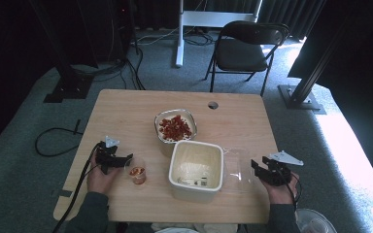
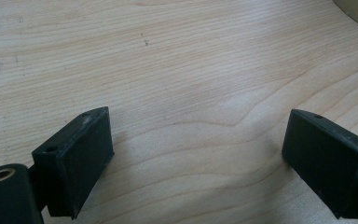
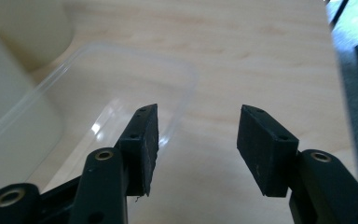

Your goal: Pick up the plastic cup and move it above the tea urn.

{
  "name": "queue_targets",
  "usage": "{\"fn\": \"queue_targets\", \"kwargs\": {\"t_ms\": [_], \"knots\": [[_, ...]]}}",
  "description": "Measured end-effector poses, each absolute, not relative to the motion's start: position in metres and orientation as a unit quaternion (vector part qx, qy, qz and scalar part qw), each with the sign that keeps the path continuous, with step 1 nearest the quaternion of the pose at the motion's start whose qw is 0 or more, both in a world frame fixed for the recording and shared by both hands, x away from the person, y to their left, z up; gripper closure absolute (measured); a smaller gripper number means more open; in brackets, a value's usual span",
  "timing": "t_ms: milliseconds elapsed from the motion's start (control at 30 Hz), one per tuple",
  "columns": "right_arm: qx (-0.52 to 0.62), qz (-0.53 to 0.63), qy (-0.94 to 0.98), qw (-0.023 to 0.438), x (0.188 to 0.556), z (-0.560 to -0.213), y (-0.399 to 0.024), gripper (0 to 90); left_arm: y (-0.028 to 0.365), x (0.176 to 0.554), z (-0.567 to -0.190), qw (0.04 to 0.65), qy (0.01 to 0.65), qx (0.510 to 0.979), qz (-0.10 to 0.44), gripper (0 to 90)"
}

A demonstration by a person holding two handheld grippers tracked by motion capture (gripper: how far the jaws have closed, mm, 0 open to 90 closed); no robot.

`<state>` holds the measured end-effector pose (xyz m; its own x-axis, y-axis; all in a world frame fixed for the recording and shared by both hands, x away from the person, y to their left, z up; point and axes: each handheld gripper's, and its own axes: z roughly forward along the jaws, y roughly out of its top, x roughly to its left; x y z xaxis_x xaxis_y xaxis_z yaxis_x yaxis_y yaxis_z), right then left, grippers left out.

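Bowl of red pieces [image 1: 176, 127] at table's [image 1: 126, 109] centre; black folding chair [image 1: 245, 48] on carpet at 1 o'clock beyond table; white stand [image 1: 209, 19] at 12; cables [image 1: 53, 141] at 9.

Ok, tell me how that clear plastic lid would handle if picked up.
The clear lid looks thin, so it would probably flex and weigh little. Its glossy surface may slip between the pads. Lying flat on the table, its edge could be hard to catch.

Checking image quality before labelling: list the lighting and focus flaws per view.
High view: sunlight blows out the carpet at right, the background is near black. Right gripper view: the clear lid shows glare and the cream container is blurred. Left gripper view: even light, soft jaw shadows on the table.
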<state>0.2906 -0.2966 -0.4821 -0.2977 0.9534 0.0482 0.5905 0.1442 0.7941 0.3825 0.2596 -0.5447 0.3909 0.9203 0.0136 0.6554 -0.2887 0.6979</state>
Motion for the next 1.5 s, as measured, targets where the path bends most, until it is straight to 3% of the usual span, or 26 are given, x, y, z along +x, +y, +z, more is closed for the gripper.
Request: {"fn": "queue_targets", "kwargs": {"t_ms": [200,400,533,967,1500], "knots": [[0.529,0.358,0.738,0.217,0.283,-0.495,-0.283,53.4,0.26,0.383,-0.545,0.311,0.509,0.774,0.213,9.2],[0.537,0.32,0.751,0.214,0.296,-0.503,-0.281,74.3,0.26,0.383,-0.545,0.311,0.509,0.774,0.213,9.2],[0.54,0.313,0.75,0.219,0.301,-0.502,-0.285,81.7,0.26,0.383,-0.545,0.311,0.509,0.774,0.213,9.2],[0.555,0.352,0.721,0.219,0.296,-0.49,-0.305,86.3,0.26,0.383,-0.545,0.311,0.509,0.774,0.213,9.2],[0.525,0.4,0.704,0.261,0.29,-0.438,-0.311,87.0,0.26,0.383,-0.545,0.311,0.509,0.774,0.213,9.2]]}}
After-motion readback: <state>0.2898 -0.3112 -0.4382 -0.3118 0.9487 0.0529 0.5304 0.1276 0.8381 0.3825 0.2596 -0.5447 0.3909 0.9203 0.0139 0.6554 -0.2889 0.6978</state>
